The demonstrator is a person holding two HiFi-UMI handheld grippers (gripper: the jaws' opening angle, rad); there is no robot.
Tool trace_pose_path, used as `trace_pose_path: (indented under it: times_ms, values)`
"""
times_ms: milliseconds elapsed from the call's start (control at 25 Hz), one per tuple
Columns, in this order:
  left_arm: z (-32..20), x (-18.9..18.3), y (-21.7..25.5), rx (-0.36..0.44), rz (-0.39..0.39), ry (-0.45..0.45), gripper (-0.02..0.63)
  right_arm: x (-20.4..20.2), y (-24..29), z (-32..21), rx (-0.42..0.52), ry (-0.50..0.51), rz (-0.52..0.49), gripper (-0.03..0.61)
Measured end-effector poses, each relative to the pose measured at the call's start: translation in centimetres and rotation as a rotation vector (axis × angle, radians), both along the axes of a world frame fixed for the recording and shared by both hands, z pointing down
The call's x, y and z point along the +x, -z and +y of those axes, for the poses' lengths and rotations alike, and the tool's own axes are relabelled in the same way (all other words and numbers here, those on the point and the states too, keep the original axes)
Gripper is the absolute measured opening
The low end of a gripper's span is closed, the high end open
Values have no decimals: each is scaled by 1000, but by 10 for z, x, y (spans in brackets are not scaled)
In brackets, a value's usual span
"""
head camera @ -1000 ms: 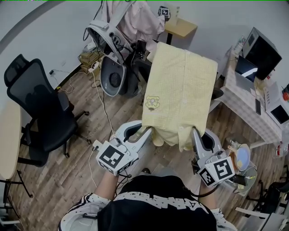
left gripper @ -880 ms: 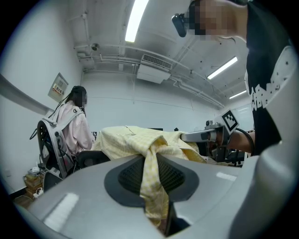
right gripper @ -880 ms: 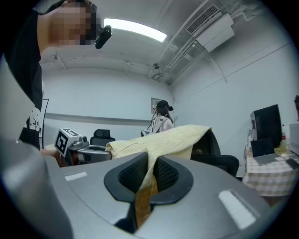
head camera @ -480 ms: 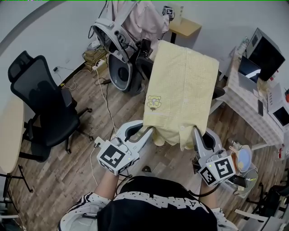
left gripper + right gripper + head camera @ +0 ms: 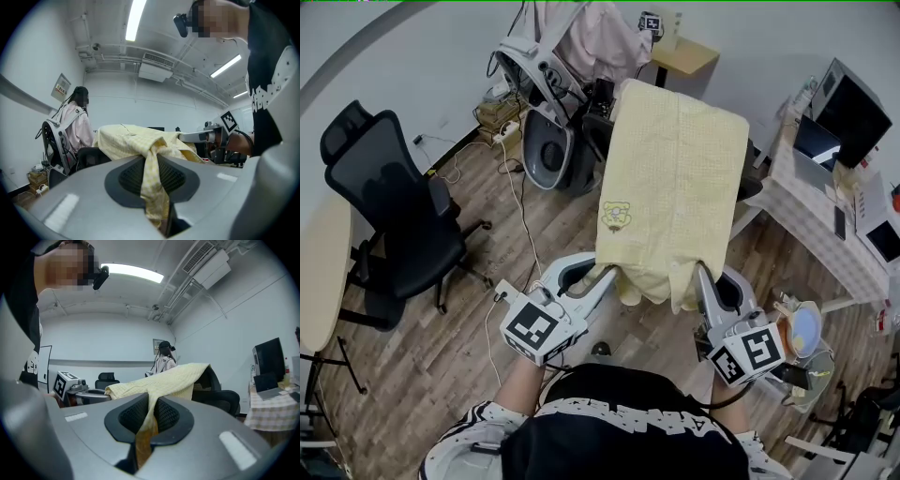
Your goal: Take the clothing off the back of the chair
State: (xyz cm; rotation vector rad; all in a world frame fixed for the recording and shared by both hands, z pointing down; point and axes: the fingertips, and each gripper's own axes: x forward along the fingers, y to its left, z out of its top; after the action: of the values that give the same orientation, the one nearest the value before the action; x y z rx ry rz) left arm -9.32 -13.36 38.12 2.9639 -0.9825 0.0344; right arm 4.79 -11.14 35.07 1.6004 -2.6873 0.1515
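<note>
2 grippers on the yellow shirt [image 5: 675, 178]: left gripper [image 5: 607, 273] and right gripper [image 5: 701, 274] each clamp its hem, near the chair [image 5: 220, 387]; far end drapes over the chair's back.

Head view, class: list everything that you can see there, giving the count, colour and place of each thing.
garment: one, pale yellow, draped over the back of the middle chair
middle chair: one, black, centre, mostly covered by the garment
office chair: one, black, on the floor at left
jacket: one, pink, hanging at the top
small table: one, light wood, top, right of the jacket
checked table: one, pale check cloth, right side
monitor: one, black, on the checked table
floor: brown wood boards
left gripper: one, grey, jaws shut on the garment's near left corner
right gripper: one, grey, jaws shut on the garment's near right corner
</note>
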Motion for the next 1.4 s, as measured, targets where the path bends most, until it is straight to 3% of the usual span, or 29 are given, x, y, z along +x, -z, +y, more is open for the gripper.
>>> trace_pose_path:
  times_ms: [1400]
  values:
    - [42,23,5,8,-38,24,64,22,-1,40,-28,29,-8,41]
